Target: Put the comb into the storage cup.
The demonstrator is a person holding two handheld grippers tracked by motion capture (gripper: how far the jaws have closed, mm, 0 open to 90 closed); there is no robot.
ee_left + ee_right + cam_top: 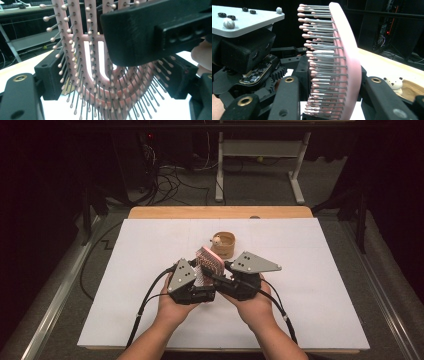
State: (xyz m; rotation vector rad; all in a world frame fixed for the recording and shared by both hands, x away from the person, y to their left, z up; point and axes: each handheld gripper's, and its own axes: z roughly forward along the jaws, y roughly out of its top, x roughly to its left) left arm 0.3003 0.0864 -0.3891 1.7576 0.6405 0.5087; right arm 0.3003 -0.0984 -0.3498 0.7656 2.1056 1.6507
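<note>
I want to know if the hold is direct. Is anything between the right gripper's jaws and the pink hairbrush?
Nothing visible is. The right gripper has its jaws on the hairbrush itself, one on the bristle side and one on the smooth back.

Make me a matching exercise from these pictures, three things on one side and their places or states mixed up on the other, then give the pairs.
1. pink hairbrush
2. wooden cup
3. small white bear figure

A. stands on the white table beyond the grippers
B. sits at the cup's rim
C. held up between both grippers, bristles showing

Pairs: 1-C, 2-A, 3-B
</note>
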